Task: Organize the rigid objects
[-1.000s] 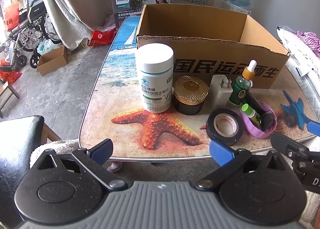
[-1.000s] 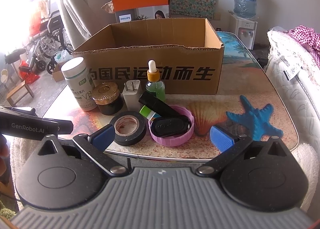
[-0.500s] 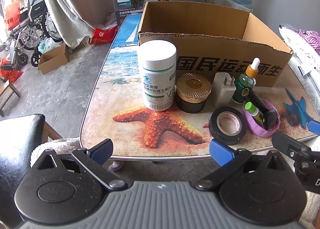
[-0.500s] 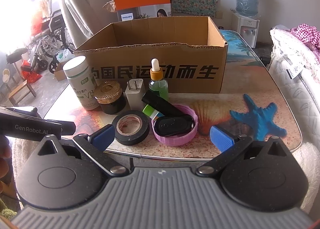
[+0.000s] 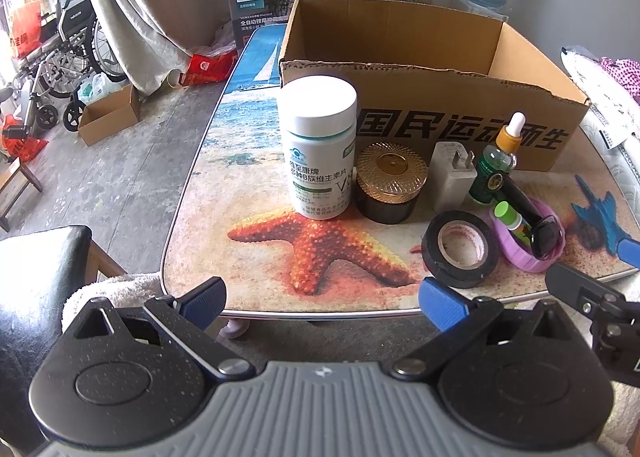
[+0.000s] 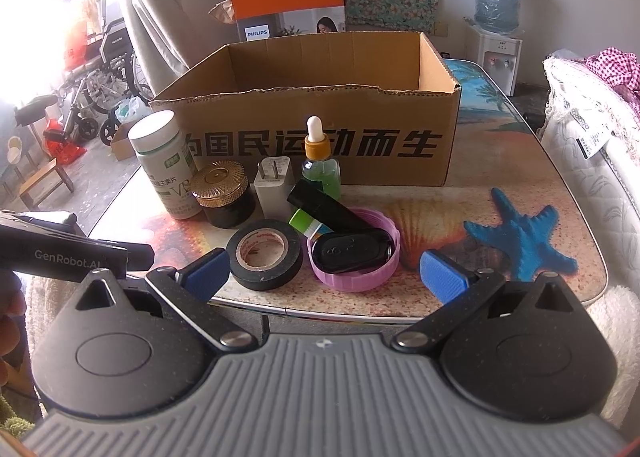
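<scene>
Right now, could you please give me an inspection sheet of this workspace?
Surface: table with a beach print, items crowded at its near edge.
Job's things: white bottle, gold-lidded jar, white charger, green dropper bottle, black tape roll, all upright or flat in front of the open cardboard box.
Clutter: purple lid holding a black key fob.
Grippers: left tool open, empty; right tool open, empty.
Cables: nothing seen.
Surroundings: wheelchair, water dispenser, orange carton.
</scene>
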